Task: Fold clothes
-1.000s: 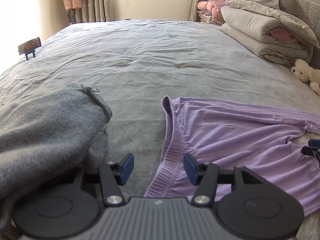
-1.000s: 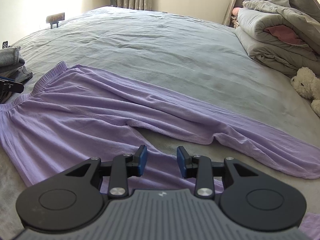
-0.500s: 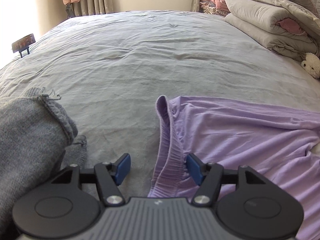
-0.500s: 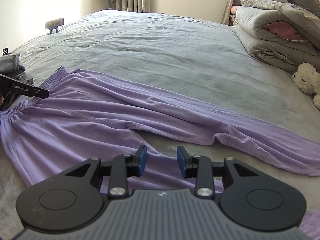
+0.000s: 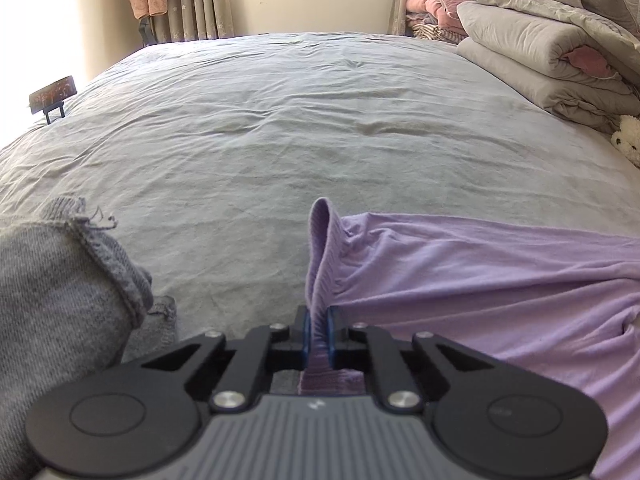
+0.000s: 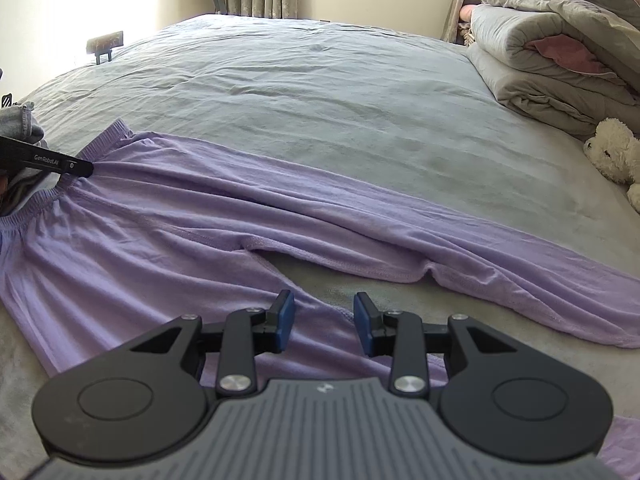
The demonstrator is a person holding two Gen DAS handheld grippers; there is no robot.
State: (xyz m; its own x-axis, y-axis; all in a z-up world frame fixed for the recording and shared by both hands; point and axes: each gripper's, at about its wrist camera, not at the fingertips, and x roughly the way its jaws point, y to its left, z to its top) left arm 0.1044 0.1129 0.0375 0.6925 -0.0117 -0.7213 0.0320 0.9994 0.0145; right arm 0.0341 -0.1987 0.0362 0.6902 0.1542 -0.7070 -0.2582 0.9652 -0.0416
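Observation:
Purple trousers [image 6: 200,232] lie spread across the grey bed, waistband to the left, legs running right. In the left wrist view my left gripper [image 5: 318,320] has its jaws closing, and the blue pads pinch the ribbed waistband [image 5: 320,240], which stands up in a fold between them. The right wrist view shows that gripper's tip [image 6: 76,167] at the waistband's far corner. My right gripper [image 6: 324,316] hovers open above the near trouser leg, with nothing between its pads.
A grey knit garment [image 5: 52,280] lies bunched just left of the waistband. Folded duvets [image 6: 552,64] are stacked at the far right, with a white plush toy [image 6: 616,152] below them. A small stand [image 5: 52,92] sits at the bed's left edge.
My left gripper came in over the waistband and shut on it, raising a fold of cloth. The right gripper has stayed where it was.

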